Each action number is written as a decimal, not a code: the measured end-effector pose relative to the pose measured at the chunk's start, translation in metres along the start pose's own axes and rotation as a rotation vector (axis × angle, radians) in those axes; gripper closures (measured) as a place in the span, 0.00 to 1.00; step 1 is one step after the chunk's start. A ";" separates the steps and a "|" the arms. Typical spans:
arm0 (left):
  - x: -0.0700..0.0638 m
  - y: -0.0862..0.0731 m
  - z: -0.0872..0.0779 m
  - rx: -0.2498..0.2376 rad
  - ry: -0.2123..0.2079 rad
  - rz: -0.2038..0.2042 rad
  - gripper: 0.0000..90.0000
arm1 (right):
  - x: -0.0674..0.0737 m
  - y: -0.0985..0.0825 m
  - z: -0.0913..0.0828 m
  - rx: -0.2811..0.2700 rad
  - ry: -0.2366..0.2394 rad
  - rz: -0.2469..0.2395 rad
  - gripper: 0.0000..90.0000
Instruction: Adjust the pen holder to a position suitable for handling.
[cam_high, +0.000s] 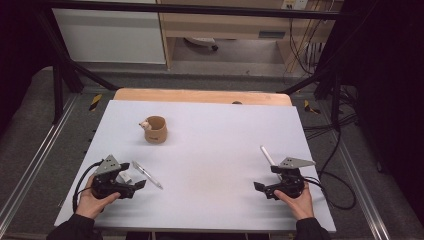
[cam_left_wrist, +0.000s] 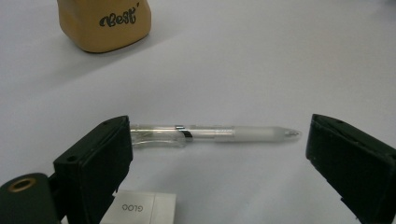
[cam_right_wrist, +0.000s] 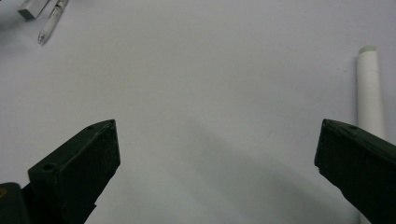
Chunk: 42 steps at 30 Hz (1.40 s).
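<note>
While hovering low over the table (cam_high: 210, 145), holding the left tongs (cam_high: 137, 189) spread wide and gripping nothing. Facing the pen (cam_high: 146, 174) just off the tips, toward 1 o'clock in the high view. Lying flat on the table, with the long axis running from 10 o'clock to 4 o'clock. In the left gripper view, lying crosswise just beyond the jaws, apart from both. Showing a clear barrel, a metal band, a frosted grip and a tip pointing toward 3 o'clock in that view. Standing likewise wide open and empty at the far side: the right tongs (cam_high: 262, 191), well apart from the pen. Judging the left tongs the nearer, and needing only a short advance before closing.
</note>
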<state>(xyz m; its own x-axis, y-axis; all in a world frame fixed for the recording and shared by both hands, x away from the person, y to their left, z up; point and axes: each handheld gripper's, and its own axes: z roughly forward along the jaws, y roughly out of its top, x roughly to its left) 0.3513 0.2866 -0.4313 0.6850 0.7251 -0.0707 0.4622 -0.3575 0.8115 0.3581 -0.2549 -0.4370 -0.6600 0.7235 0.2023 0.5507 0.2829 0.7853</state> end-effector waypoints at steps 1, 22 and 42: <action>0.000 0.000 0.000 0.001 0.001 -0.001 0.08 | 0.000 0.000 0.000 0.001 0.002 -0.001 0.01; 0.001 -0.001 0.002 0.007 0.001 -0.004 0.08 | 0.017 0.019 0.009 0.004 0.007 -0.037 0.01; 0.000 -0.001 0.002 0.008 0.004 -0.003 0.08 | 0.052 0.059 0.043 0.020 0.032 -0.125 0.01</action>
<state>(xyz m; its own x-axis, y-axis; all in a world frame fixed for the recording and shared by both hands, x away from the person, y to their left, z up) 0.3519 0.2865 -0.4335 0.6816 0.7282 -0.0710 0.4687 -0.3600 0.8067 0.3781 -0.1730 -0.4053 -0.7399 0.6615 0.1223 0.4732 0.3824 0.7936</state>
